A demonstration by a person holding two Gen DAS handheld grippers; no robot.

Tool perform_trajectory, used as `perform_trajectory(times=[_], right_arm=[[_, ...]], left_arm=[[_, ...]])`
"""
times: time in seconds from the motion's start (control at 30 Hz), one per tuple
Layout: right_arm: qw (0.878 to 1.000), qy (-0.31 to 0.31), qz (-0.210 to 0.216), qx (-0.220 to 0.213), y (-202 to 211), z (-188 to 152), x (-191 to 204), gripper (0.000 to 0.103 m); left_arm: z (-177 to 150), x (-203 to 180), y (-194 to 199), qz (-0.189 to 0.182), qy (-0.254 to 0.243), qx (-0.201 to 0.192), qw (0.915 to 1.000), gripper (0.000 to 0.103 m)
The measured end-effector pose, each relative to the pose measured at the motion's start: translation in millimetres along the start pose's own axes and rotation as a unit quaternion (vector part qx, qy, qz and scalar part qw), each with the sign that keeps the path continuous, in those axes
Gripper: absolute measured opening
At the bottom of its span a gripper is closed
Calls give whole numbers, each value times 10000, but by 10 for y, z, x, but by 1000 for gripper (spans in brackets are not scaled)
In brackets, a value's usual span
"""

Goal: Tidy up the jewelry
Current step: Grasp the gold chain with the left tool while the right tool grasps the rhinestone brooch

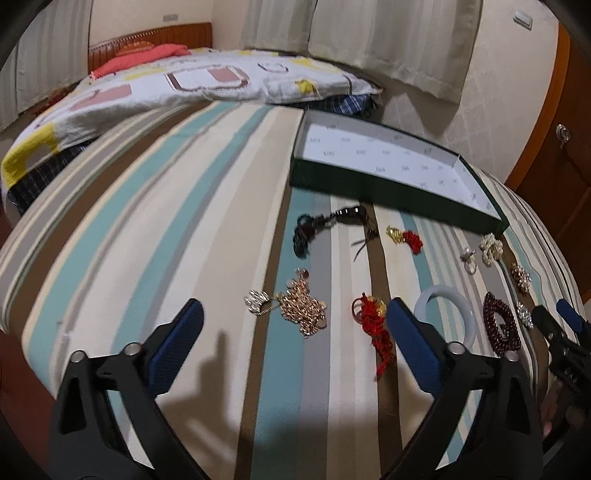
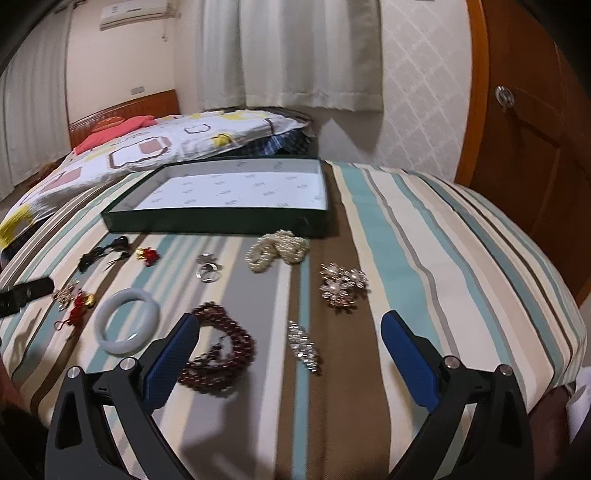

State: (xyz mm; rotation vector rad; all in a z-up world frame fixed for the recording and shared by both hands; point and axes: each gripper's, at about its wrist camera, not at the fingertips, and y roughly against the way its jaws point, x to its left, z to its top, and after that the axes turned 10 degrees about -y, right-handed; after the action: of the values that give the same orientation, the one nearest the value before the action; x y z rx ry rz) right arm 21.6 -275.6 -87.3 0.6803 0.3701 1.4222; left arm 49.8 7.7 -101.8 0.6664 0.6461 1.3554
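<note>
Both the left gripper (image 1: 295,325) and right gripper (image 2: 290,332) hang wide apart, grasping nothing, over jewelry scattered on the striped bedspread (image 1: 166,206) — gold chain (image 1: 303,308), white bangle (image 2: 127,321), dark red beads (image 2: 218,350) — just before the green box (image 2: 221,221).

A striped bedcover (image 1: 155,221) in cream, teal, brown and grey is spread over the bed. Behind it a patterned quilt (image 1: 192,85) is heaped — white with yellow and pink shapes — with a coral-red cloth (image 1: 144,55) lying by the wooden headboard (image 2: 122,107). Pale curtains (image 2: 288,51) are hung beyond, and a wooden door (image 2: 524,140) is seen at the right — an air conditioner (image 2: 136,13) is mounted high on the wall.
</note>
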Motion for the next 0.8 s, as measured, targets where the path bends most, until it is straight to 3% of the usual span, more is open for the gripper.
perform_trajectory(times=[0.03,0.07,0.1,0.17,0.27,0.6,0.8], right_arm=[[10000,-1,-22,36,-30,3,-13,93],[10000,1,-20,46,-41,-19,-18,85],[10000,-8,16,96,-71,-28,-28,68],[9997,-59,26,227,-135,-57,-49,54],[9995,-87,38,316,-198,-105,-72,54],[9988,-159,143,445,-242,-138,-145,37],[9988,-128,137,446,-241,-131,-144,37]], left_arm=[[-8,3,-22,-35,14,33,10000,84],[-16,10,-47,-78,31,75,9999,83],[-23,13,-68,-107,38,115,9999,83],[-29,0,-89,-180,37,134,9997,80],[-39,-26,-109,-254,-6,154,9996,76],[-26,-49,-165,-253,-107,224,9994,59],[-11,12,-139,-341,39,200,9992,57]])
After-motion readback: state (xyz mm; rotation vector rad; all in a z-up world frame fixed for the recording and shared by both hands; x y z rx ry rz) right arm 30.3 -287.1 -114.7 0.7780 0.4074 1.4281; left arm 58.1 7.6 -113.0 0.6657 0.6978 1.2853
